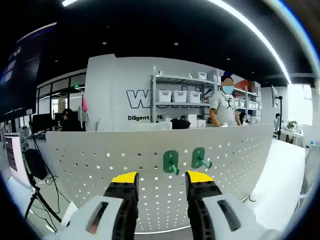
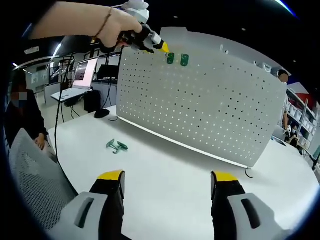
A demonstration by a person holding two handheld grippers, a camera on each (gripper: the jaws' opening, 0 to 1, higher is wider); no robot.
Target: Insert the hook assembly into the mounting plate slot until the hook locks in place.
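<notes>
A white perforated mounting plate [image 2: 200, 105] stands upright on a white table [image 2: 170, 170]. Two green hooks [image 2: 177, 59] hang side by side near its top edge. In the left gripper view the same plate [image 1: 100, 155] and hooks [image 1: 185, 161] sit just beyond my left gripper [image 1: 162, 179], which is open with nothing between its yellow-tipped jaws. A hand holds that left gripper [image 2: 147, 41] at the plate's upper left corner in the right gripper view. Loose green hooks [image 2: 116, 146] lie on the table in front of the plate. My right gripper [image 2: 168, 176] hovers low over the table, open and holding nothing.
A person [image 1: 223, 102] stands behind the plate by shelves with white bins [image 1: 180, 96]. Another person [image 2: 21, 116] sits at the table's left edge. A monitor on a stand [image 2: 84, 72] and a cable are at the back left. A small ring [image 2: 249, 173] lies by the plate's right foot.
</notes>
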